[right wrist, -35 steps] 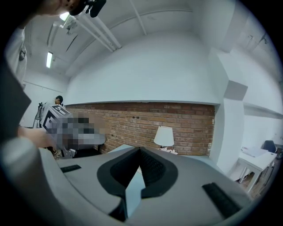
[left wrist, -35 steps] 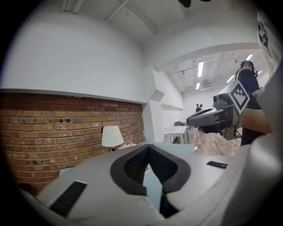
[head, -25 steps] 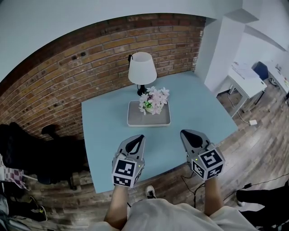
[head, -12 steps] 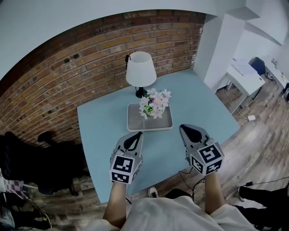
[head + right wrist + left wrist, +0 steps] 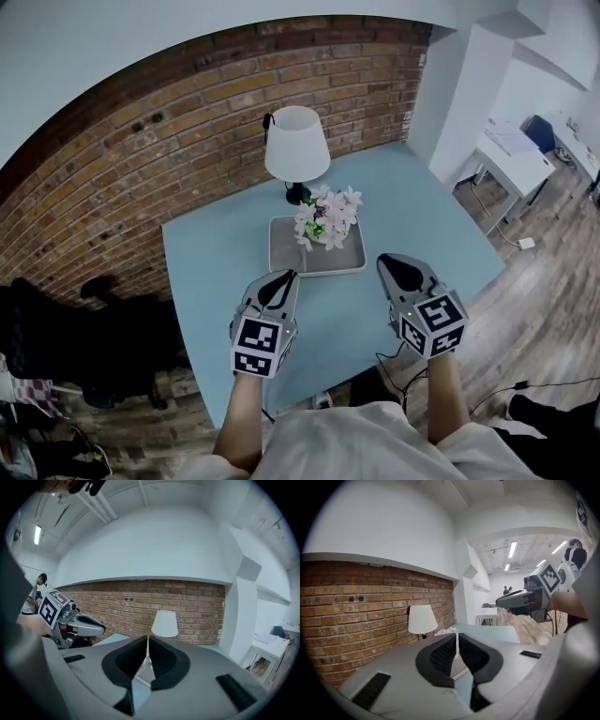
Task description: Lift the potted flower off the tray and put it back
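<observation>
The potted flower (image 5: pixel 326 217), pale pink and white blooms over green, stands on the grey tray (image 5: pixel 292 258) in the middle of the light blue table (image 5: pixel 211 272). My left gripper (image 5: pixel 286 276) hovers over the table just short of the tray's near left corner. Its jaws have just been opening by a sliver, nothing lies between them, and the tips still sit almost together (image 5: pixel 456 635). My right gripper (image 5: pixel 386 260) hangs to the right of the tray's near right corner, shut and empty (image 5: pixel 148 640). Neither touches the tray or the pot.
A white-shaded lamp (image 5: pixel 296 143) on a dark base stands right behind the tray, against the brick wall (image 5: pixel 141 141). A white pillar (image 5: pixel 459 103) rises at the table's far right corner. A white desk (image 5: pixel 511 159) and wooden floor lie to the right.
Both grippers have moved forward over the table toward the tray, the left one now close to its near edge. The flower and tray have not shifted on the table.
</observation>
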Available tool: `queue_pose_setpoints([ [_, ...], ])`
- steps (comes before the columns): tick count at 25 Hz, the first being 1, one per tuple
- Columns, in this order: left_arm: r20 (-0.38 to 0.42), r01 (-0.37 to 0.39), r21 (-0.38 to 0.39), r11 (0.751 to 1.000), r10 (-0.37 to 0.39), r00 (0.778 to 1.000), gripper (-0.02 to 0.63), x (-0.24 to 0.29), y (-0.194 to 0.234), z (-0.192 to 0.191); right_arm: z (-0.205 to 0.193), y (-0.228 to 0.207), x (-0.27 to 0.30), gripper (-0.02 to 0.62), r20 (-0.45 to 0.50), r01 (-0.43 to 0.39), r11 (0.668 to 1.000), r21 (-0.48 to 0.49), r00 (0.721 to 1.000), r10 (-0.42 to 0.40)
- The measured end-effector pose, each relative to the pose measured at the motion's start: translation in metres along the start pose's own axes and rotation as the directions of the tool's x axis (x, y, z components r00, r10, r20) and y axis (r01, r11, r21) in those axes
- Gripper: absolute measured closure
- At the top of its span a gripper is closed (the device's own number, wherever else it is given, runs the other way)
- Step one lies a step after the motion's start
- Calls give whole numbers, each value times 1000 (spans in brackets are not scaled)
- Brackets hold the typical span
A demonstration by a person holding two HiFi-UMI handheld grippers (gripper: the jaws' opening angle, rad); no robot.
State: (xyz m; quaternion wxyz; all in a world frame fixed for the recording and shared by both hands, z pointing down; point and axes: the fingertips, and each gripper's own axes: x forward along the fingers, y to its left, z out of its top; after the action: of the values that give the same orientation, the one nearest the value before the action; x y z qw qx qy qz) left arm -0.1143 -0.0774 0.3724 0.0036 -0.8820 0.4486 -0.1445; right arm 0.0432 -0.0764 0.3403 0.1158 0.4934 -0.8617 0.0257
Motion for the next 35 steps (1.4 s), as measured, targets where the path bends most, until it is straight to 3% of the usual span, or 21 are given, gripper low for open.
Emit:
queue_pose_setpoints([
  [8, -22, 3, -22, 1000, -3, 1000, 505, 22, 9, -10, -13, -10, 25, 479, -39, -48, 999, 8, 998, 48],
  [20, -130, 25, -60, 998, -33, 991, 449, 84, 25, -50, -52, -47, 83, 394, -106, -121, 991, 63, 986, 128],
  [35, -255, -14, -147, 989, -24, 967, 416, 172, 56, -101, -107, -94, 175, 352, -210, -216, 969, 121, 948, 238],
])
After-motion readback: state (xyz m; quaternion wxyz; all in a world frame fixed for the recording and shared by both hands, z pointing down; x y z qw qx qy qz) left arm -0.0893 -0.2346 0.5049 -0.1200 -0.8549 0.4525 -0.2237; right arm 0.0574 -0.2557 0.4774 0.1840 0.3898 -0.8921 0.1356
